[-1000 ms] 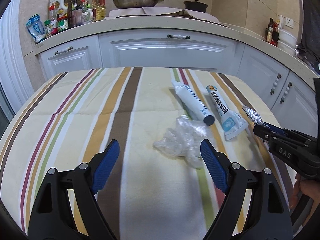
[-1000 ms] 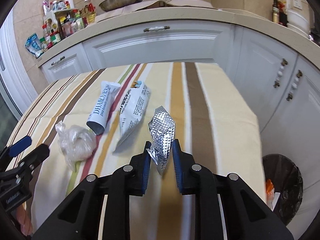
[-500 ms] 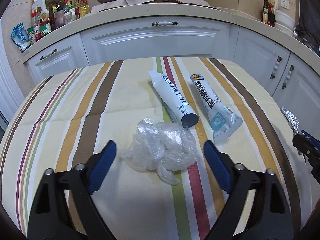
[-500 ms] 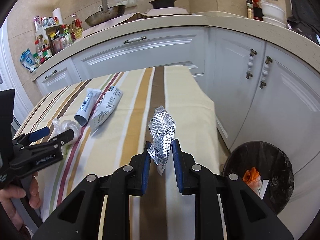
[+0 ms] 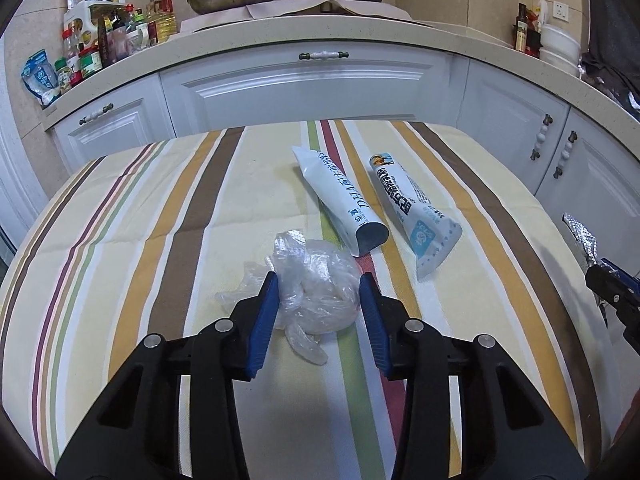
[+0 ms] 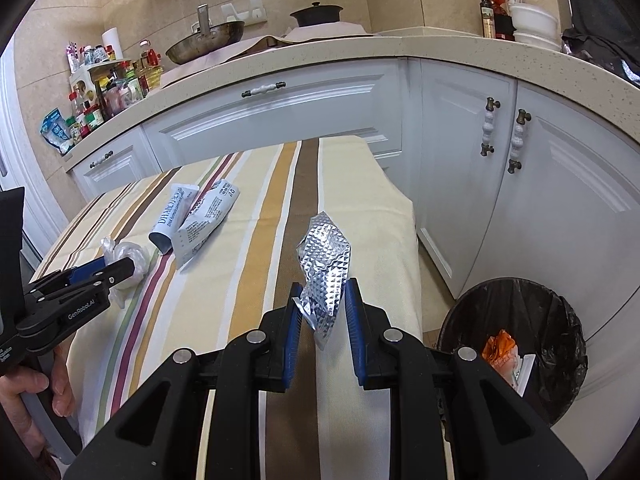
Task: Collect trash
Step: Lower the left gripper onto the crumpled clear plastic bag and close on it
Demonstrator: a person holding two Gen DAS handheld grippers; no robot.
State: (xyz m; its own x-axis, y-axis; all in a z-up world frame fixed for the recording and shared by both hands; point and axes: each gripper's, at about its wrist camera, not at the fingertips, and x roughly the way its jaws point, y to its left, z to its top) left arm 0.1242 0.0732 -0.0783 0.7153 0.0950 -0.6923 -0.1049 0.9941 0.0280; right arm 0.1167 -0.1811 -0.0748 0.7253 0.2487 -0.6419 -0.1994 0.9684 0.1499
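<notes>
The crumpled plastic wrap (image 5: 316, 286) lies on the striped counter (image 5: 140, 240), bracketed by your left claw (image 5: 318, 312), whose pads touch its sides, apparently mid-pinch. Just beyond the wrap lie two tubes (image 5: 340, 204), close enough to snag. Your right claw (image 6: 322, 320) pinches a foil wrapper (image 6: 326, 268) upright off the counter, presumably bound for the bin (image 6: 516, 344) beside the counter.
</notes>
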